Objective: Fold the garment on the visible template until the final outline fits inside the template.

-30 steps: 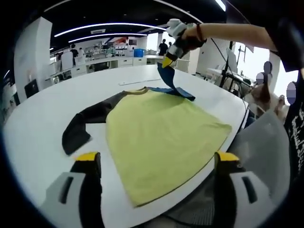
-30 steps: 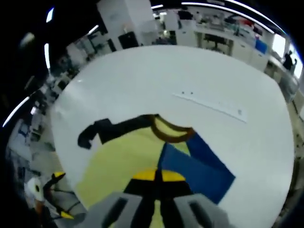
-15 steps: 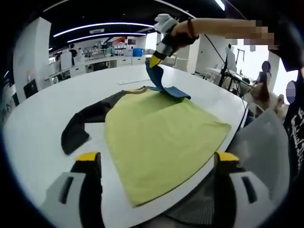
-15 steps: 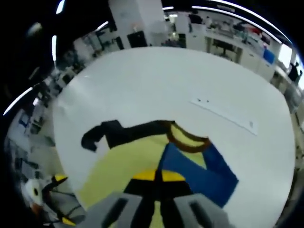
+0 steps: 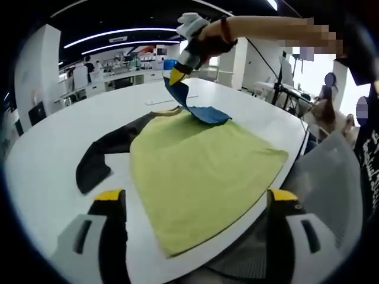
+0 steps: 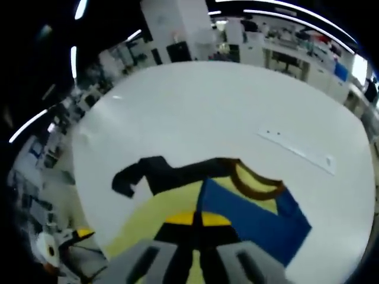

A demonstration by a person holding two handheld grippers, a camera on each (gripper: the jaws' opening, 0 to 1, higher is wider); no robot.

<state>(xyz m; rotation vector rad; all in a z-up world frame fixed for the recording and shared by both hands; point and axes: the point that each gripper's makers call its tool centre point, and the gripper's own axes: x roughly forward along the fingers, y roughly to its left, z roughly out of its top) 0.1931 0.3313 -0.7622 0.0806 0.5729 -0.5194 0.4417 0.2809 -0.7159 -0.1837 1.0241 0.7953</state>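
The right gripper (image 6: 195, 220), bottom centre, pinches the blue sleeve (image 6: 254, 222). The left gripper (image 5: 192, 204) stands wide apart, holding nothing. The yellow shirt (image 5: 198, 177) lies mid-frame on a white table (image 5: 47, 148); lab benches (image 5: 124, 74) line the back. The right gripper view shows a ruler (image 6: 296, 148) upper right.

The left hand-held gripper (image 5: 192, 204) has grey jaws with black inner faces and yellow tips. The right hand-held gripper (image 6: 194, 219) matches: grey body, black jaws, yellow tips. A dark band circles the person's wrist (image 5: 224, 31), just behind the white gripper body.
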